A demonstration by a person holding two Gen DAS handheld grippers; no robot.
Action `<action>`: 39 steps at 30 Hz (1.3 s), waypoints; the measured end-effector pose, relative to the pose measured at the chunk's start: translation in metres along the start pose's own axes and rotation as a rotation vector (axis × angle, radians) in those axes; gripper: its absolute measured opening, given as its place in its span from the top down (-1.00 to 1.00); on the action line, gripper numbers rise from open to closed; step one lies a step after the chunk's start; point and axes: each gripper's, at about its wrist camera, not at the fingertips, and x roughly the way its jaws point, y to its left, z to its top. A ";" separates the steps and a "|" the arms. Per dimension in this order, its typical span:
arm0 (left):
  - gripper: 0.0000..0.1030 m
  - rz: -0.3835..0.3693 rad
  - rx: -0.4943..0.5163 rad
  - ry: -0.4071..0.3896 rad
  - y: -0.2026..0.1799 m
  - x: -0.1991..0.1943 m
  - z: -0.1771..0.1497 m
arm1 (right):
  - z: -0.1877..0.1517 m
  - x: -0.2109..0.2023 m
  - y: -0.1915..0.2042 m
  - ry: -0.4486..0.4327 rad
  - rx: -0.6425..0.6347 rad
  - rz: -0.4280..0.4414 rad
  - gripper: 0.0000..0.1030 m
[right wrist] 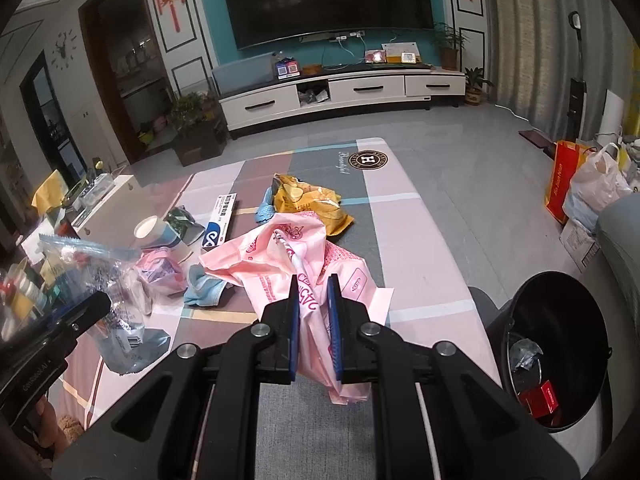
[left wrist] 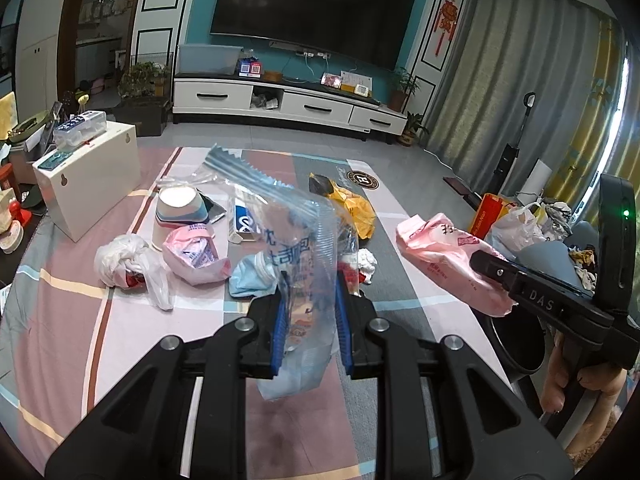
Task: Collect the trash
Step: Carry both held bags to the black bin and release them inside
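My left gripper (left wrist: 310, 280) is shut on a clear blue-printed plastic bag (left wrist: 296, 240) and holds it above the table; the bag also shows in the right wrist view (right wrist: 108, 280). My right gripper (right wrist: 314, 286) is shut on a pink plastic bag (right wrist: 288, 256), also seen in the left wrist view (left wrist: 444, 260), held near the table's right edge. A black trash bin (right wrist: 560, 360) stands on the floor to the right, with a red box and clear wrap inside. On the table lie a yellow snack bag (right wrist: 312, 200), a blue mask (right wrist: 204, 284) and a paper cup (left wrist: 180, 208).
The table (right wrist: 400, 240) has a pink and grey checked cloth. A white plastic bag (left wrist: 132, 264), a small pink bag (left wrist: 196, 256), a white tissue (left wrist: 366, 262) and a blue-white carton (right wrist: 220, 220) lie on it. A white box (left wrist: 88, 176) stands left. Shopping bags (right wrist: 588, 188) sit on the floor right.
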 end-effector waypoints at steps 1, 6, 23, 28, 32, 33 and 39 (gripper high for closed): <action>0.56 0.003 0.005 -0.001 -0.001 0.000 -0.001 | 0.000 -0.001 -0.001 -0.004 0.001 -0.006 0.74; 0.56 0.011 0.024 -0.002 -0.008 0.000 -0.003 | -0.003 -0.006 -0.013 -0.021 0.035 -0.033 0.74; 0.56 -0.102 0.065 0.021 -0.086 0.001 -0.001 | -0.010 -0.056 -0.064 -0.172 0.164 -0.140 0.74; 0.56 -0.153 0.096 0.028 -0.131 0.011 -0.002 | -0.013 -0.079 -0.090 -0.223 0.219 -0.183 0.74; 0.56 -0.216 0.121 0.048 -0.173 0.022 -0.004 | -0.019 -0.093 -0.115 -0.270 0.285 -0.218 0.74; 0.56 -0.229 0.123 0.059 -0.181 0.025 -0.005 | -0.021 -0.096 -0.126 -0.276 0.312 -0.232 0.74; 0.56 -0.288 0.185 0.116 -0.241 0.048 -0.015 | -0.037 -0.105 -0.175 -0.284 0.423 -0.327 0.74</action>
